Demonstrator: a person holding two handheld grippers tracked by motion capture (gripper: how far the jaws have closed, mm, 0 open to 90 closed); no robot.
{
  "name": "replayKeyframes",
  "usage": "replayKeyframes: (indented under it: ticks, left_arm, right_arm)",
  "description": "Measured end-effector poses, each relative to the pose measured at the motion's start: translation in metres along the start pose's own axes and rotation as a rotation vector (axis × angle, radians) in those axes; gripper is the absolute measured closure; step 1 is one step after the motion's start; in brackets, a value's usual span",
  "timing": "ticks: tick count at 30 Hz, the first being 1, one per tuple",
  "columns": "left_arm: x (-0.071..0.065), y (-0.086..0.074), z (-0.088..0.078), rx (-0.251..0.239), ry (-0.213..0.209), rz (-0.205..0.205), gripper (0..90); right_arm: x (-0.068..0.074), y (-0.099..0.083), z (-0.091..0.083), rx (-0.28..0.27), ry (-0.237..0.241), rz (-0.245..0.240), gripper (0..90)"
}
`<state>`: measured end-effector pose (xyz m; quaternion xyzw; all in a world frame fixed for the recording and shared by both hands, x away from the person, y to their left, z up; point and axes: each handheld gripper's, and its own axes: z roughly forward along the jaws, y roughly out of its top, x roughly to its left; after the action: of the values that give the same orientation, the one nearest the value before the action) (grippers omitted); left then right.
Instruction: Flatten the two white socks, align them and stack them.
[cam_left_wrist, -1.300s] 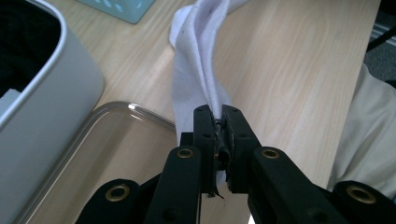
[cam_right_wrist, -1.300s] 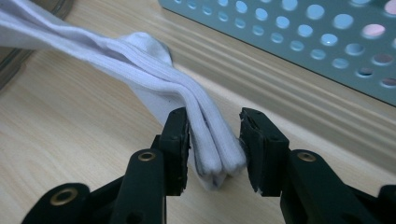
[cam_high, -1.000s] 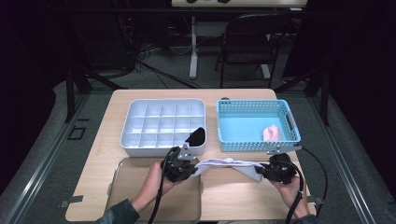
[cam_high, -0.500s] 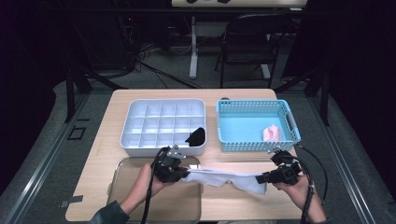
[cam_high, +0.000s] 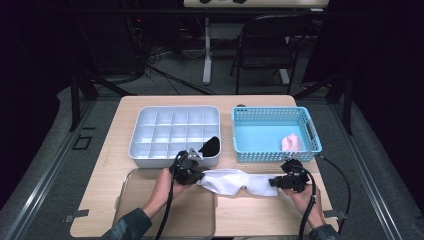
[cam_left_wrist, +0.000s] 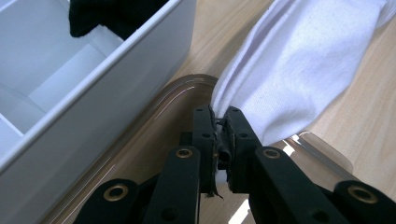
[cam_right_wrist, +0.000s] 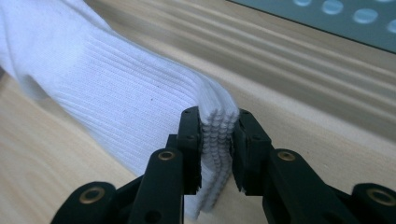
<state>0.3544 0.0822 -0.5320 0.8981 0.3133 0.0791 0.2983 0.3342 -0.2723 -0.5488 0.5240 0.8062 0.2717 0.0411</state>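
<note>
Two grippers share one white ribbed cotton sock (cam_high: 235, 182), which you hold stretched out flat near the front edge of the pale wooden table (cam_high: 125, 107). Your left gripper (cam_high: 192, 172) is clamped tight on the sock's thin end, right over the rim of the clear plastic tray (cam_high: 150, 220) at the table's front left corner. Your right gripper (cam_high: 280, 182) pinches the thick ribbed cuff, its jaws parted just by the folded layers between them. Behind the sock, the white compartment box (cam_high: 172, 131) sits just beyond your left hand, and the light blue perforated plastic basket (cam_high: 275, 131) stands toward the table's right edge.
</note>
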Motion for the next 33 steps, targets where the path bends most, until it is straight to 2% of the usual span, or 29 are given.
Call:
replayKeyframes:
  ticks: [4, 5, 8, 9, 10, 12, 13, 14, 15, 17, 19, 21, 24, 27, 28, 29, 30, 33]
  left_arm:
    - [-0.003, -0.002, 0.004, 0.026, 0.02, 0.026, 84.8]
    - [-0.003, -0.003, 0.005, 0.033, 0.01, 0.024, 84.9]
    - [-0.005, -0.005, 0.003, 0.046, -0.054, 0.015, 85.0]
    - [-0.008, -0.006, 0.001, 0.043, -0.072, 0.015, 85.0]
    - [-0.011, -0.008, -0.002, 0.042, -0.072, 0.026, 85.0]
    - [-0.016, -0.01, -0.007, 0.031, -0.072, 0.041, 85.0]
    - [-0.017, -0.01, -0.009, 0.029, -0.059, 0.05, 84.9]
    - [-0.016, -0.01, -0.009, 0.032, -0.042, 0.059, 84.9]
    - [-0.015, -0.009, -0.008, 0.024, -0.033, 0.051, 84.7]
    - [-0.01, -0.009, -0.003, 0.029, -0.026, 0.036, 84.2]
    - [-0.005, -0.009, 0.0, 0.034, -0.049, 0.017, 81.9]
    - [-0.001, -0.011, -0.001, 0.035, -0.076, -0.006, 72.7]
    - [0.003, -0.015, -0.003, 0.03, -0.115, -0.042, 54.9]
    - [0.005, -0.018, -0.005, 0.032, -0.138, -0.066, 46.4]
    - [0.006, -0.019, -0.005, 0.035, -0.154, -0.07, 45.7]
    - [0.006, -0.019, -0.004, 0.03, -0.162, -0.079, 44.6]
    - [0.006, -0.019, -0.003, 0.035, -0.161, -0.072, 44.1]
    - [0.004, -0.017, 0.001, 0.025, -0.157, -0.084, 43.8]
  right_arm:
    - [0.008, 0.001, 0.004, 0.0, -0.053, -0.036, 75.4]
    - [0.008, 0.002, 0.003, 0.02, -0.06, -0.064, 75.6]
    - [0.014, 0.002, 0.001, 0.056, -0.091, -0.1, 75.9]
    - [0.016, 0.002, -0.002, 0.095, -0.105, -0.108, 76.0]
    - [0.018, 0.001, -0.006, 0.109, -0.105, -0.111, 76.1]
    - [0.02, 0.0, -0.016, 0.078, -0.094, -0.109, 76.3]
    - [0.021, -0.001, -0.02, 0.071, -0.102, -0.115, 76.3]
    - [0.021, -0.001, -0.022, 0.036, -0.101, -0.113, 76.3]
    - [0.019, 0.0, -0.023, 0.042, -0.104, -0.111, 76.3]
    - [0.016, 0.001, -0.017, 0.029, -0.094, -0.093, 76.1]
    - [0.012, 0.002, -0.008, 0.046, -0.093, -0.09, 75.9]
    - [0.011, 0.002, -0.004, 0.033, -0.096, -0.068, 75.9]
    - [0.01, 0.0, -0.004, 0.023, -0.097, -0.068, 75.8]
    - [0.008, -0.001, -0.004, 0.021, -0.098, -0.078, 75.7]
    - [0.008, -0.001, -0.005, 0.022, -0.111, -0.082, 75.7]
    - [0.008, -0.002, -0.004, 0.02, -0.103, -0.074, 75.6]
    - [0.008, -0.002, -0.004, 0.013, -0.106, -0.073, 75.6]
    - [0.009, -0.003, -0.004, 0.005, -0.106, -0.085, 75.4]
